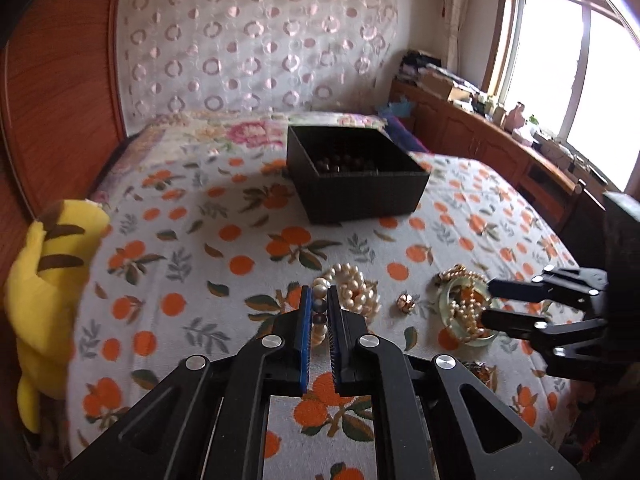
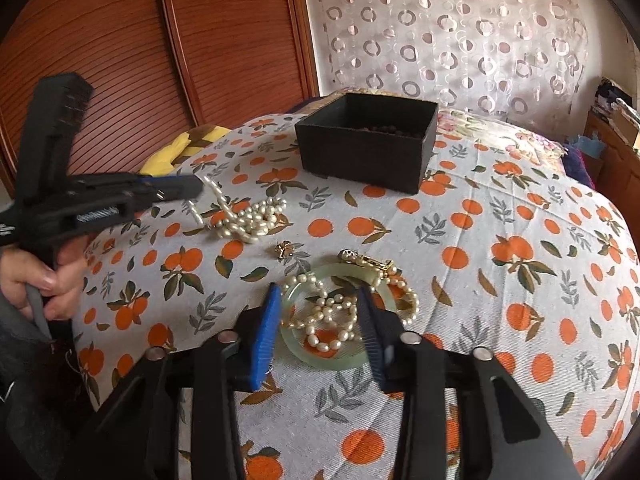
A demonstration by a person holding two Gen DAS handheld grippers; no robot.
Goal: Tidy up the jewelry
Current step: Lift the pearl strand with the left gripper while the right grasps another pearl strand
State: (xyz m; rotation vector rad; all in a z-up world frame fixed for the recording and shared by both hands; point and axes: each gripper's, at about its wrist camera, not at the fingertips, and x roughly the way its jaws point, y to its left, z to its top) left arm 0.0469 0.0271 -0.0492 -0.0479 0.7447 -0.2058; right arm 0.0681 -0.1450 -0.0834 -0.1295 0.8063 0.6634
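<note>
My left gripper (image 1: 319, 294) is shut on a pearl necklace (image 1: 354, 290), pinching a strand of beads; the rest lies heaped on the orange-print cloth. In the right wrist view the same necklace (image 2: 248, 216) trails from the left gripper (image 2: 196, 188). My right gripper (image 2: 318, 304) is open, its fingers on either side of a pale green jade bangle (image 2: 332, 360) with a pearl bracelet (image 2: 332, 312) lying across it. A small gold brooch (image 2: 285, 250) and a gold clasp piece (image 2: 372, 262) lie close by. A black open box (image 2: 368, 140) holding dark beads stands further back.
A yellow plush toy (image 1: 48, 280) sits at the bed's left edge. A wooden wardrobe (image 2: 160, 40) stands to the left, a patterned curtain (image 1: 260, 40) behind. A cluttered wooden cabinet (image 1: 500, 136) runs under the window on the right.
</note>
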